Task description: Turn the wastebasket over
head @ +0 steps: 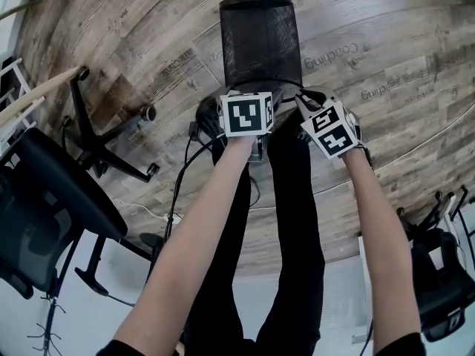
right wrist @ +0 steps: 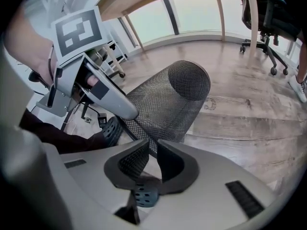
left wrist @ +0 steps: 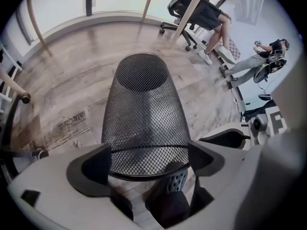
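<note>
Faintly, floor print (head: 332,53) beside the wastebasket (head: 260,43) perhaps reads "Coating".

Your wastebasket (head: 260,43) is a black wire-mesh bin, round and tapered. It has 1 dark band round its wide open mouth and a mesh disc closing the narrow end. It is over the wood-plank floor (head: 386,43) just ahead of you, tipped so the mouth faces you and the closed end points away. The far end seems to be raised off the planks, though that is hard to judge. The near rim is pinched between the jaws of your right gripper (right wrist: 153,145).
</note>
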Demonstrator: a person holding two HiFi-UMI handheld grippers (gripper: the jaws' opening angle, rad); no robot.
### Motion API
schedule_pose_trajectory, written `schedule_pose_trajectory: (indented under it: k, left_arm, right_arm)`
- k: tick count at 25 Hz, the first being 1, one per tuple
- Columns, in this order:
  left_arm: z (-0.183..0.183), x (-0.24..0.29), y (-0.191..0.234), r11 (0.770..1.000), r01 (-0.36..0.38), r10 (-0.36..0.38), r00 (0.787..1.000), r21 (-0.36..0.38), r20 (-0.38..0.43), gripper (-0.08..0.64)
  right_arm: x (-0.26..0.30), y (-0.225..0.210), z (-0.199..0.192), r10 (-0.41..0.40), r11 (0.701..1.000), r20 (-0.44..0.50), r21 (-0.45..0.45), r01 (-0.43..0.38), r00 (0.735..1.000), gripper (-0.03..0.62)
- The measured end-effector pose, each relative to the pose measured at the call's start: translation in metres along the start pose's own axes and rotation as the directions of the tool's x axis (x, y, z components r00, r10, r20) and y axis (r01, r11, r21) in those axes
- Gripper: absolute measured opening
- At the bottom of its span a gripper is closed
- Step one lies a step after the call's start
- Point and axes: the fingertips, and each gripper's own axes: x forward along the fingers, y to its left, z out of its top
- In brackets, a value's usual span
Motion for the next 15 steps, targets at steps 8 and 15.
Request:
schedule_pose_trajectory:
  k: [8, 15]
  left_arm:
    - [-0.002, 0.003, 0.000, 1.000, 0.012, -0.012, 1.000, 0.001, 0.017, 0.500]
    - [-0.002, 0.004, 0.000, 1.000, 0.022, -0.023, 0.999, 0.004, 0.045, 0.509]
  right_arm:
    - [-0.004, -0.004, 0.013, 0.030, 0.999, 0.020, -0.027, -0.029, 0.999, 0.071]
    - [-0.010, -0.052, 0.062, -0.015, 0.999, 0.078, -0.049, 0.019, 0.997, 0.155]
